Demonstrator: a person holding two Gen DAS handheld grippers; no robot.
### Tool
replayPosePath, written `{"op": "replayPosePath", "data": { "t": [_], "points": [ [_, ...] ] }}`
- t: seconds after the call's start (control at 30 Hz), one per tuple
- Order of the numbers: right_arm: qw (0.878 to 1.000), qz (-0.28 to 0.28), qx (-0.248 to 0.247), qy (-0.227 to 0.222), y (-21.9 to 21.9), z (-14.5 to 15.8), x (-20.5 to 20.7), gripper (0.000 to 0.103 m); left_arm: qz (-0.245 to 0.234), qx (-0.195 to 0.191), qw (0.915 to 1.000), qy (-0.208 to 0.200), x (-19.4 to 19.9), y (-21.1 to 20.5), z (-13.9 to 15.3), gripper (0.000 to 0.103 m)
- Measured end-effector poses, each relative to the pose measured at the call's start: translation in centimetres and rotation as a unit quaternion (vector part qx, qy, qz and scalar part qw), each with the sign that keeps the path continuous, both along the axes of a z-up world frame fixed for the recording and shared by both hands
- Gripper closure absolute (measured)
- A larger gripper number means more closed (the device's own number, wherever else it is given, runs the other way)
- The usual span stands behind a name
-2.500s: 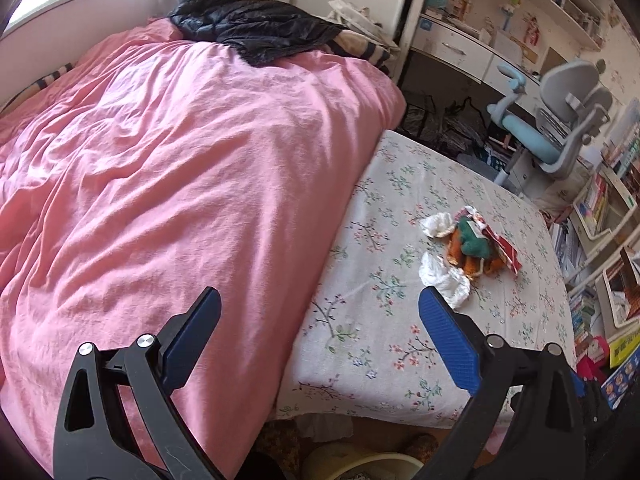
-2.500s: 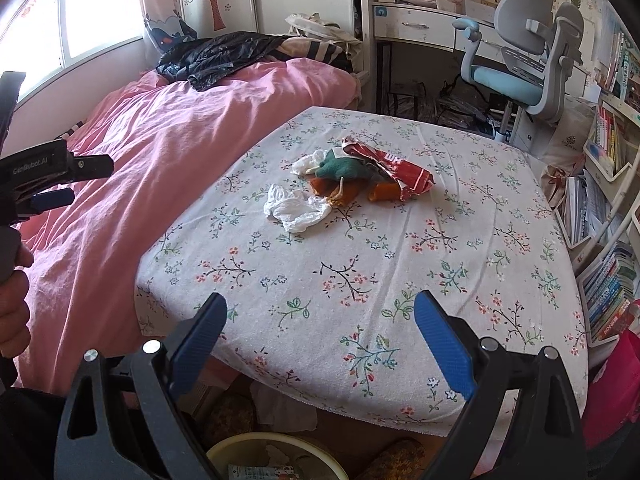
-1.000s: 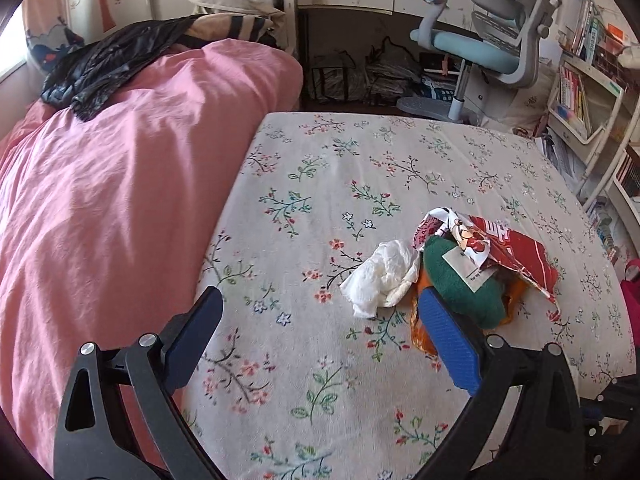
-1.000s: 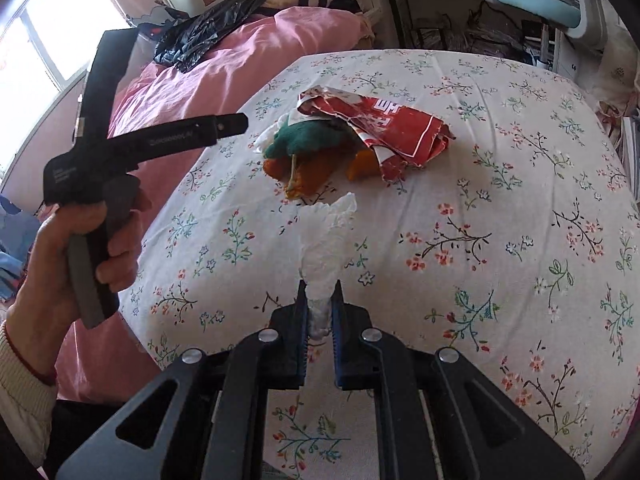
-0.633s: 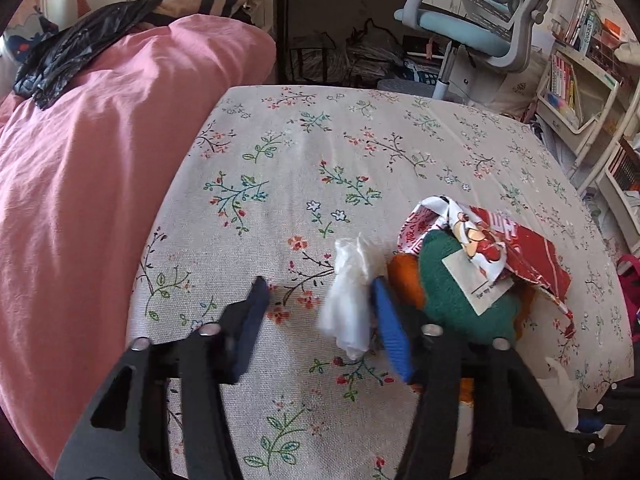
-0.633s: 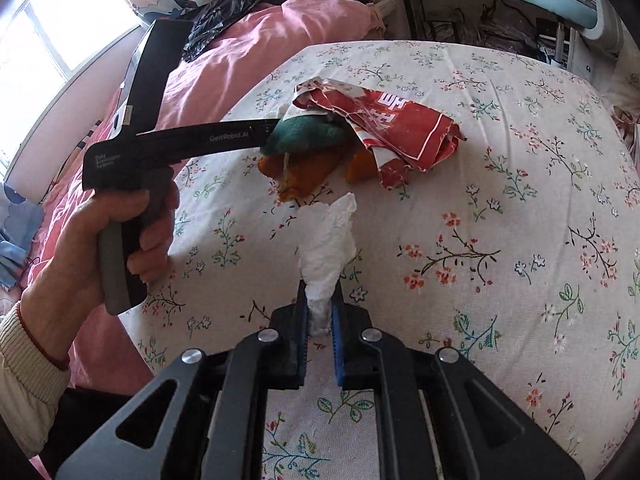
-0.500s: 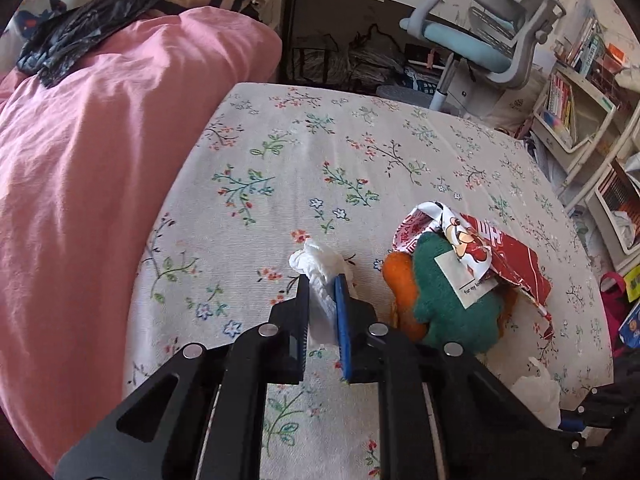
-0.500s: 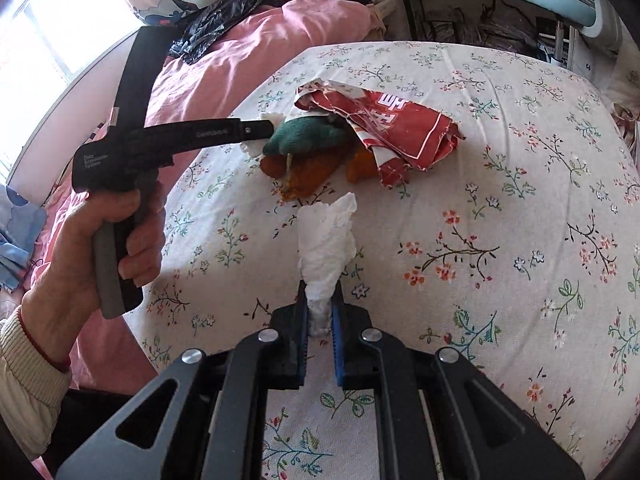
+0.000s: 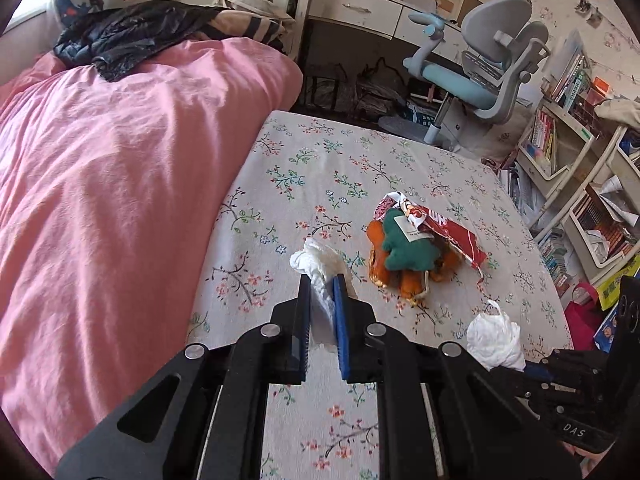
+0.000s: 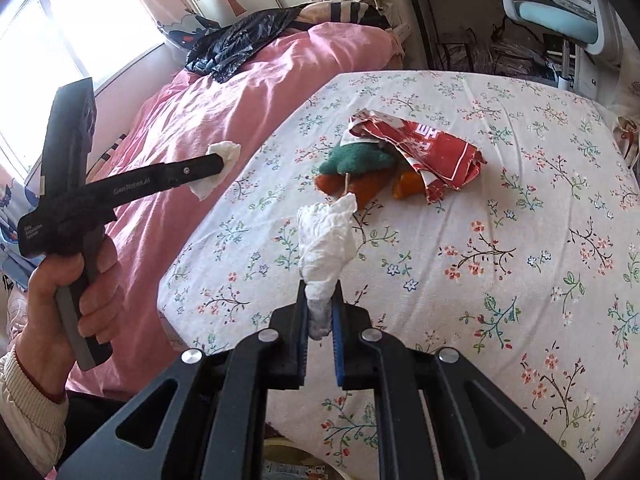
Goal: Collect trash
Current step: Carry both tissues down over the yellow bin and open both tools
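My left gripper point(image 9: 322, 282) is shut on a crumpled white tissue point(image 9: 318, 262), lifted off the floral tablecloth point(image 9: 304, 168). In the right wrist view that same left gripper point(image 10: 218, 166) hangs out over the pink bedding, its tissue point(image 10: 220, 158) sticking out of the tips. A second white tissue point(image 10: 326, 240) stands up from my right gripper point(image 10: 320, 286), which is shut on it. From the left wrist view this second tissue point(image 9: 494, 338) shows at the lower right. A red snack wrapper point(image 10: 428, 146) still lies on the cloth, over a green and orange plush toy point(image 10: 360, 172).
A pink duvet point(image 9: 112, 184) with a black jacket point(image 9: 132, 36) covers the bed on the left. Beyond the table stand a grey-blue desk chair point(image 9: 480, 80) and bookshelves point(image 9: 580, 184). A pale bin rim point(image 10: 296, 460) peeks out below the table's near edge.
The left gripper closed on the tissue beside the plush toy, then lifted it and drew back toward the bed. The right gripper kept its tissue and rose slightly.
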State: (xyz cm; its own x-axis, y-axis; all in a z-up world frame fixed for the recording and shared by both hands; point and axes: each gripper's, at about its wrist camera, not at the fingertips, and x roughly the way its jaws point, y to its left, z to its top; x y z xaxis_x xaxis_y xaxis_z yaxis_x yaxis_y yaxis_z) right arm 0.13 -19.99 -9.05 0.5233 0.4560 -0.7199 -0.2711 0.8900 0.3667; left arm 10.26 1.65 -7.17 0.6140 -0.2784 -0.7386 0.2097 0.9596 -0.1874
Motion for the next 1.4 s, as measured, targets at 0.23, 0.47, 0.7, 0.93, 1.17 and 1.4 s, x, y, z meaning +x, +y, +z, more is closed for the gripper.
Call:
{"op": "replayPosePath", "data": {
  "t": [0.23, 0.47, 0.7, 0.93, 1.17, 1.4],
  "points": [
    [1.0, 0.006, -0.003, -0.023, 0.9, 1.0, -3.6, 0.092, 0.007, 0.023, 0.9993, -0.029, -5.1, 0.5, 1.9, 0.092],
    [1.0, 0.007, 0.007, -0.024, 1.2, 1.0, -7.4, 0.092, -0.003, 0.045, 0.9978, -0.049, -9.0, 0.1, 2.7, 0.092],
    [1.0, 0.029, 0.006, 0.005, 2.8, -0.5, -12.1, 0.092, -0.015, 0.051, 0.9977, -0.042, -12.3, -0.5, 2.3, 0.092],
    [0.994, 0.073, -0.023, 0.075, 6.1, -4.7, -17.3, 0.092, -0.036, 0.061, 0.9972, -0.024, -16.7, -1.9, 0.7, 0.092],
    [0.98, 0.067, -0.069, 0.174, 7.8, -10.6, -19.9, 0.083, -0.049, 0.059, 0.9968, 0.025, -20.9, -2.8, -2.5, 0.092],
    [0.99, -0.048, -0.034, 0.125, 3.1, -8.2, -19.2, 0.046, -0.082, 0.074, 0.9883, 0.105, -24.4, -4.0, -6.5, 0.092]
  ]
}}
